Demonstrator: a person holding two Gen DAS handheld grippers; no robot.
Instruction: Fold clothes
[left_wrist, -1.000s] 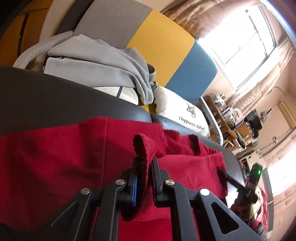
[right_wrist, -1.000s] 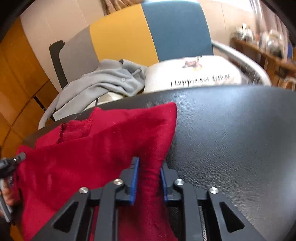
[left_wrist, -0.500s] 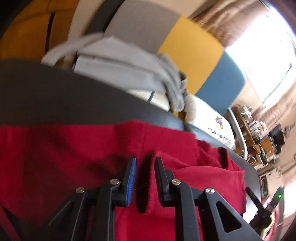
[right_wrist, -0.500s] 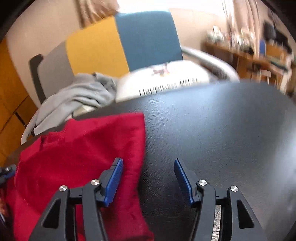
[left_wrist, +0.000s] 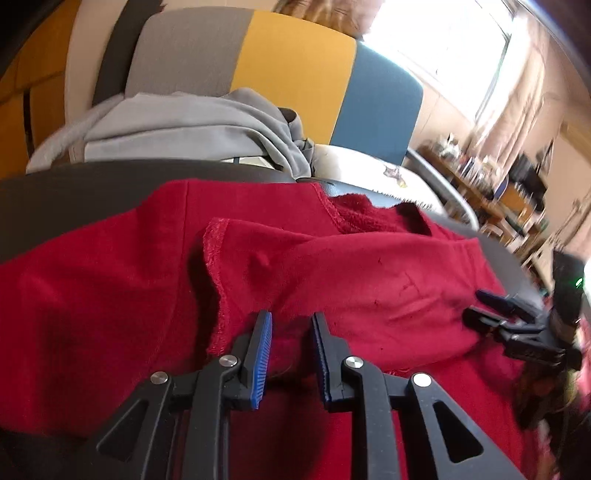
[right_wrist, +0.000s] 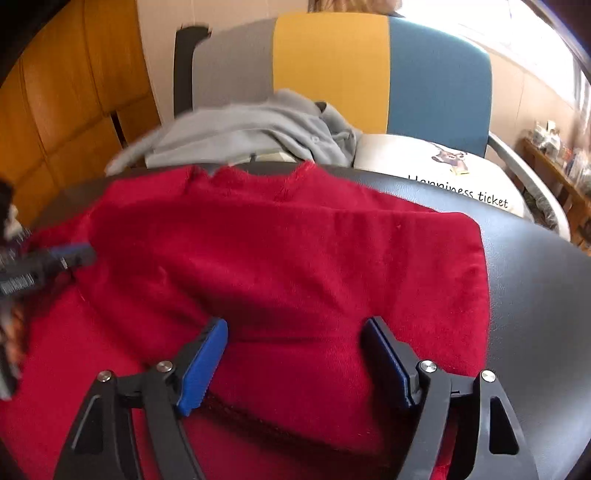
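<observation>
bare black tabletop right of the red garment; chair blocks behind.

a: how many garments?
b: two. one red sweater on the black counter, one grey hoodie behind it.
a: and the rest?
b: one white cushion, one chair, and two tongs, left and right.

Left gripper: jaws parted a little, nothing between the pads, over the red sweater. Sweater lies on black padded surface, a folded-over layer on top. Right gripper at right edge above the sweater; its jaw state unclear. Behind: grey garment on a grey-yellow-blue chair.
</observation>
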